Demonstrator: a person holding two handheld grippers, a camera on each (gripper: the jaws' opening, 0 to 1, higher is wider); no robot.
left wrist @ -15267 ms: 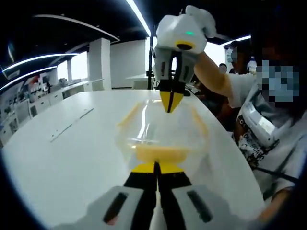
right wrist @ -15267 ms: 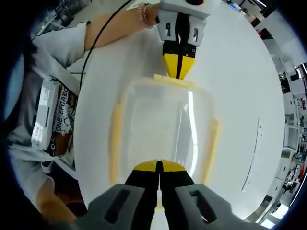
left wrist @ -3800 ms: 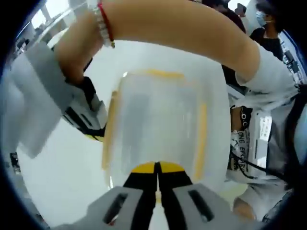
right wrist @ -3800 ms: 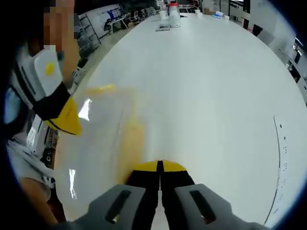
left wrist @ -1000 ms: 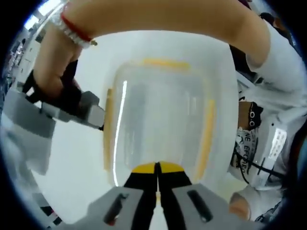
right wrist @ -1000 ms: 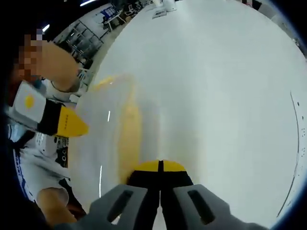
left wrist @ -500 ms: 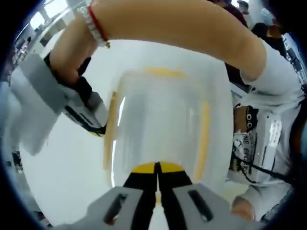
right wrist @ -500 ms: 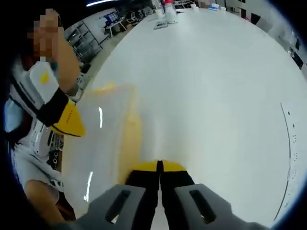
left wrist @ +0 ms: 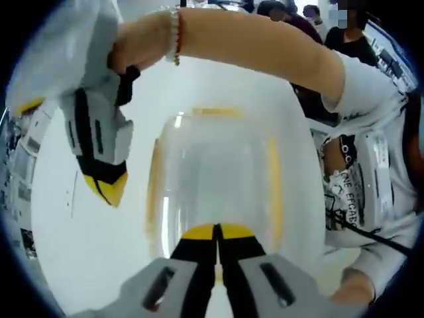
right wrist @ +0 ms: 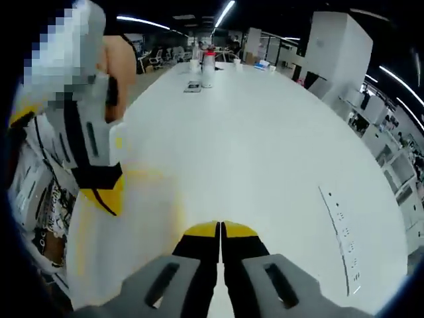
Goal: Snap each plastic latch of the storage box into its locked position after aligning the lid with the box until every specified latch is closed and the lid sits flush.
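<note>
A clear storage box [left wrist: 222, 169] with its lid on sits on the white table [left wrist: 79, 265]. It has yellow latches on its left side [left wrist: 153, 192], right side [left wrist: 273, 185] and far end [left wrist: 215, 111]. My left gripper [left wrist: 216, 232] is shut, its yellow tips at the lid's near edge. My right gripper [left wrist: 108, 191], held in a hand, hangs shut in the air left of the box, apart from it. In the right gripper view the right gripper [right wrist: 220, 230] points across the table. There the box [right wrist: 129, 222] is a blur at lower left, under the left gripper [right wrist: 103, 194].
The person's forearm [left wrist: 258, 46] spans the top of the left gripper view, with the torso [left wrist: 361, 179] at right. Bottles [right wrist: 208, 69] stand at the table's far end [right wrist: 265, 132]. A socket strip [right wrist: 341, 232] lies at right.
My right gripper has lifted up and away from the box's left side, and its view now looks out over the table. The left gripper stays at the lid's near edge.
</note>
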